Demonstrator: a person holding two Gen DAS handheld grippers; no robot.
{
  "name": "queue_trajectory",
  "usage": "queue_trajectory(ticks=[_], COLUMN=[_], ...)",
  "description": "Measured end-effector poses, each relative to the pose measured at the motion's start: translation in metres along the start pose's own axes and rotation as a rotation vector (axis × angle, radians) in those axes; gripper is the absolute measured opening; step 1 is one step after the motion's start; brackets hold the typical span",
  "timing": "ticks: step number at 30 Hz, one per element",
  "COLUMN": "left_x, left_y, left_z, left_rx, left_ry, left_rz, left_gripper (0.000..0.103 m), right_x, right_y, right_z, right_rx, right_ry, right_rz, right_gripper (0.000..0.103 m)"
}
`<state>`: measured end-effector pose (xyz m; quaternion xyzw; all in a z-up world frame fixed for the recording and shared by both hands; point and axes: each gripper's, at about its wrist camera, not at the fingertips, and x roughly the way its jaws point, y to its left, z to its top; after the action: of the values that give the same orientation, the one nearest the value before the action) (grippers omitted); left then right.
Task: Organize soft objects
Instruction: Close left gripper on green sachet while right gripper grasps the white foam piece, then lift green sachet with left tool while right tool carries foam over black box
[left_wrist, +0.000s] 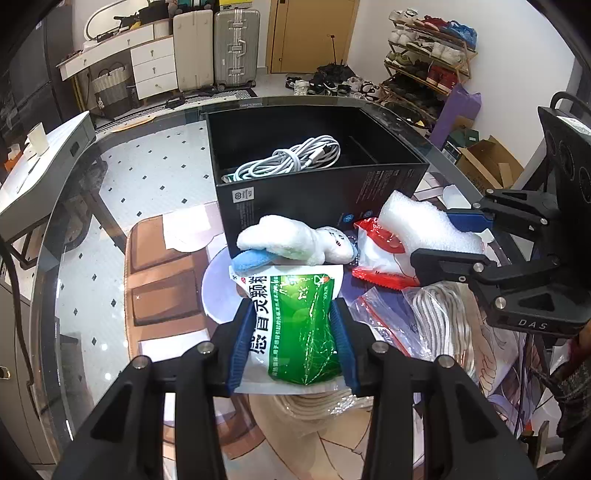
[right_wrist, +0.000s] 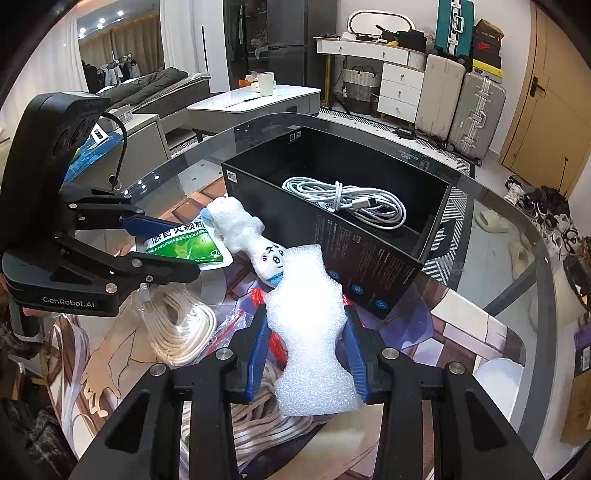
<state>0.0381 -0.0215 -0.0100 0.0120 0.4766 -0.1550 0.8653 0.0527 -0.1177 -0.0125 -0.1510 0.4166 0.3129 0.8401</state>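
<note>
1. While your left gripper (left_wrist: 293, 332) is clamped on the green-and-white printed foil sachet (left_wrist: 295, 325), its blue pads pinching the pack from both sides, the sachet hangs just short of the near wall of the open black cardboard box (left_wrist: 317, 192).
2. Your right gripper (right_wrist: 306, 350) is closed around the white, waisted piece of bubbly packing foam (right_wrist: 310, 332), squeezed at its narrow middle and raised above the clutter, near the box's front corner.
3. Inside the box you have only the coiled white charging cable (right_wrist: 347, 201) so far; the rest of its floor looks bare, so the sorting seems barely under way.
4. Between your two tools lies the white plush toy with a blue patch (left_wrist: 295, 243), resting against the box's outer wall and not yet picked up.
5. Also waiting on the glass tabletop (left_wrist: 147, 177) are the red-and-white plastic packet (left_wrist: 380, 251), the bagged bundle of cream-coloured rope (right_wrist: 177, 328), and a clear zip bag with a red seal (left_wrist: 373, 317).
6. Judging by this, both held items go into the box next, then the four loose ones.
</note>
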Motion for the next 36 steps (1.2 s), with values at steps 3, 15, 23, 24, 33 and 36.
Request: queue_trajectory(ticks=[3, 15, 23, 24, 33, 36], left_x=[-0.004, -0.016, -0.025, -0.025, -0.03, -0.033], left_y=[-0.005, -0.01, -0.013, -0.013, -0.011, -0.01], left_z=[0.001, 0.012, 0.022, 0.023, 0.037, 0.04], left_rx=[0.013, 0.03, 0.045, 0.044, 0.037, 0.038], left_ry=[-0.011, -0.044, -0.078, -0.083, -0.112, -0.123], left_rz=[-0.003, 0.023, 0.057, 0.061, 0.057, 0.056], left_gripper=[0.04, 0.04, 0.04, 0.04, 0.039, 0.039], right_x=[-0.001, -0.023, -0.035, -0.037, -0.044, -0.045], right_y=[0.005, -0.007, -0.022, -0.023, -0.026, -0.025], right_z=[-0.001, -0.001, 0.004, 0.005, 0.022, 0.026], right_rx=[-0.011, 0.037, 0.098, 0.103, 0.118, 0.113], right_ry=[0.005, -0.054, -0.134, -0.145, -0.184, -0.185], right_rz=[-0.004, -0.038, -0.057, -0.059, -0.07, -0.07], right_gripper=[0.039, 0.039, 0.039, 0.039, 0.039, 0.039])
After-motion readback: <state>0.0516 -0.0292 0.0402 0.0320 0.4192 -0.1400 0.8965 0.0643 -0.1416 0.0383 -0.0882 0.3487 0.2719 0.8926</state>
